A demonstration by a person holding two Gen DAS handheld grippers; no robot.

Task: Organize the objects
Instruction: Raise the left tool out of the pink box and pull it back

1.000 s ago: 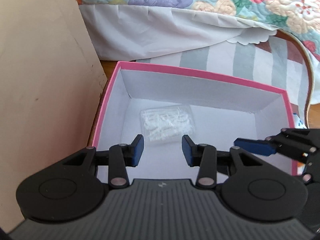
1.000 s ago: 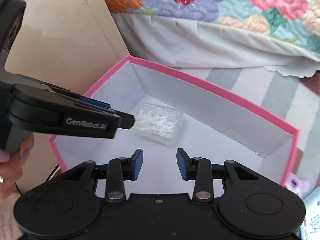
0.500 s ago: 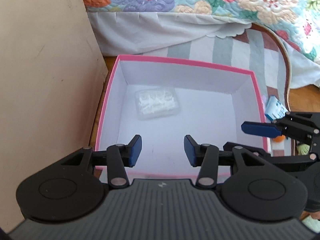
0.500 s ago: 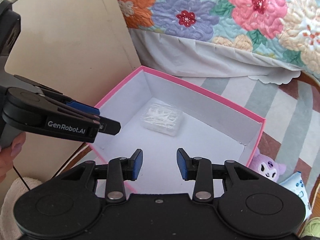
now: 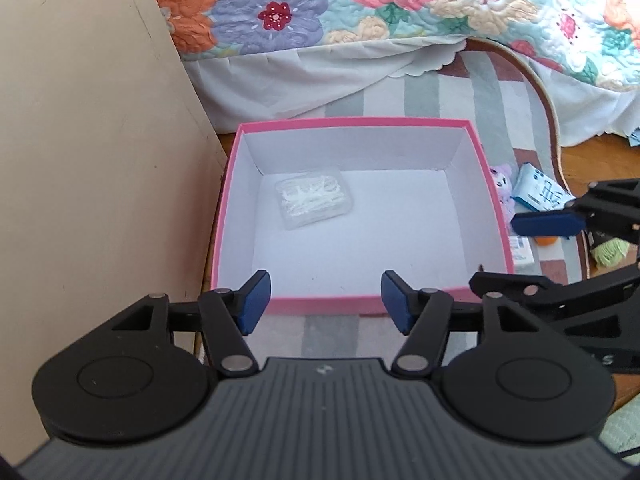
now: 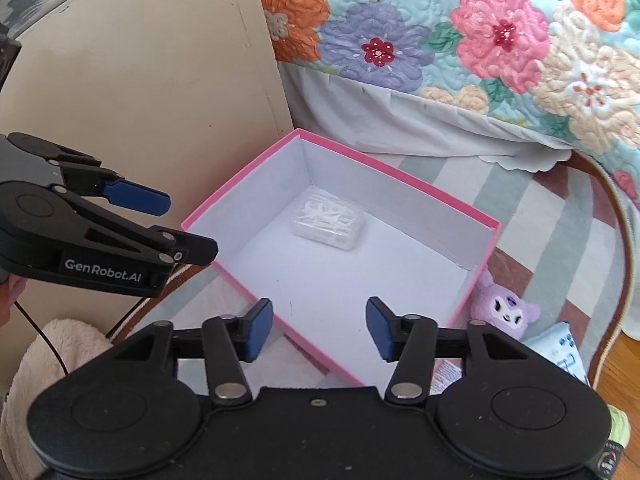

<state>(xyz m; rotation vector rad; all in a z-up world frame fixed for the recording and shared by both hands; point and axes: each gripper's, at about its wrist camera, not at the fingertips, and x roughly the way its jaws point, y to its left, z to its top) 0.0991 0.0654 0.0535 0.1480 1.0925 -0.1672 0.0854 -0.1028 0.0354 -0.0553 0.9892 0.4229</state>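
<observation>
A bed's floral quilt (image 6: 460, 40) fills the top of both views, cut off by the frame edges, with its white skirt (image 5: 304, 80) hanging to a striped rug (image 6: 532, 208). A tall beige panel (image 5: 92, 160) stands at the left; you cannot tell what furniture it belongs to. On the rug, just beside that panel, sits the pink-rimmed box (image 5: 360, 123), white inside. In its far left corner lies a clear plastic case (image 5: 314, 202) of small white pieces, too fine to identify.

Your left gripper (image 5: 325, 300) hangs above the box's near rim, its jaws having just been opening, now parted with nothing between them. Your right gripper (image 6: 319, 328) hangs over the box's near corner, its jaws likewise just opened, parted and empty. In the right wrist view the left gripper's side reads "GenRobot.AI".

To the right of the box, on the rug, several small things lie half hidden behind the grippers: a purple plush toy (image 6: 506, 312), a light blue packet (image 5: 538, 192) with unreadable print, a green yarn tuft (image 5: 610, 251), and something orange (image 5: 546, 240) mostly covered. A fingertip (image 6: 14, 290) of your left hand shows at the frame edge
</observation>
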